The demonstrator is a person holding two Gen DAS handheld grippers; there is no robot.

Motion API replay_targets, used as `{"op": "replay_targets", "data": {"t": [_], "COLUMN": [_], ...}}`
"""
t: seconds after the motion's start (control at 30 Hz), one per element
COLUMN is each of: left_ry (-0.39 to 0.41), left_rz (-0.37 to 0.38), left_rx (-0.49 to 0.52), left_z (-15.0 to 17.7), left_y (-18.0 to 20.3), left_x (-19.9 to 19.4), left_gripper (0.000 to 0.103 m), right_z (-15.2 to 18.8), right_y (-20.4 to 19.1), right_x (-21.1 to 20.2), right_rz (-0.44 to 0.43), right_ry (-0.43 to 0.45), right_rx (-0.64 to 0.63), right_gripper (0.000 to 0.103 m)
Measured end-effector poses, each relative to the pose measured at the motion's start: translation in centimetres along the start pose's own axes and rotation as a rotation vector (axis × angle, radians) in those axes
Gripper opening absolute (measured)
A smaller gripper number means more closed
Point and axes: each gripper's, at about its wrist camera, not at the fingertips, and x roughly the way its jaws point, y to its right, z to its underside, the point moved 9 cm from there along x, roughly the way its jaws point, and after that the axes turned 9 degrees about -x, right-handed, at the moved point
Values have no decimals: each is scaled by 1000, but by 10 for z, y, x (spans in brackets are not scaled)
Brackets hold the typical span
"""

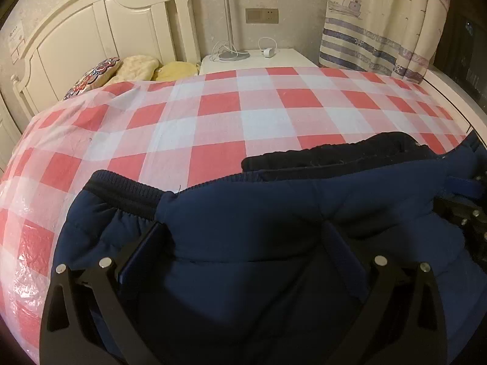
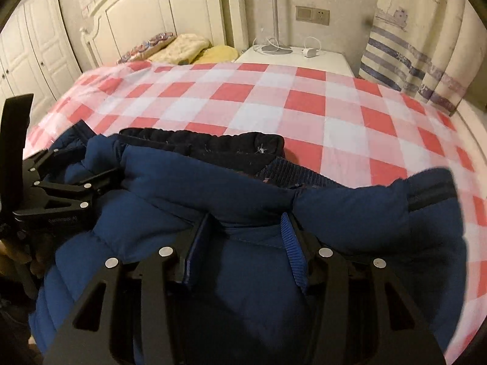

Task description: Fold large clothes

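Note:
A navy puffy jacket (image 1: 258, 206) lies bunched on the red-and-white checked bed cover (image 1: 228, 112), its black lining (image 1: 334, 152) showing at the far edge and a ribbed cuff (image 1: 121, 194) at the left. My left gripper (image 1: 243, 243) is pressed down into the jacket, jaws spread wide, with padded cloth between them. In the right wrist view my right gripper (image 2: 243, 237) is shut on a narrow ridge of the jacket (image 2: 182, 188). The left gripper (image 2: 61, 188) shows there at the left edge, sunk in the same jacket. The right gripper (image 1: 468, 213) peeks in at the right edge of the left wrist view.
Pillows (image 1: 137, 67) lie against a white headboard (image 1: 91, 24) at the far end. A white nightstand (image 1: 283, 57) carries a lamp base and a charger. A striped curtain (image 1: 380, 30) hangs at the right. White wardrobe doors (image 2: 36, 45) stand at the far left.

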Motion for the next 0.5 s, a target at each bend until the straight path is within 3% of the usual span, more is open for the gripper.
{"op": "replay_targets", "data": {"t": [0.1, 0.2, 0.27, 0.37, 0.43, 0.5], "left_ry": [1, 1, -1, -2, 0, 0], "left_rz": [2, 2, 9, 14, 11, 12], "left_rx": [-3, -4, -10, -14, -12, -13], "left_z": [0, 0, 0, 0, 0, 0], "left_y": [0, 0, 0, 0, -1, -1], "left_x": [0, 0, -1, -1, 0, 0], "left_gripper": [101, 101, 101, 101, 101, 101], "right_z": [-4, 2, 19, 38, 35, 32], "right_y": [12, 53, 85, 103, 107, 113], "right_x": [-17, -36, -32, -20, -31, -47], "right_rz": [50, 111, 140, 1, 11, 35], "right_ry": [21, 74, 56, 75, 84, 148], "right_rx": [4, 105, 172, 269, 282, 306], "right_gripper": [48, 49, 49, 48, 48, 49]}}
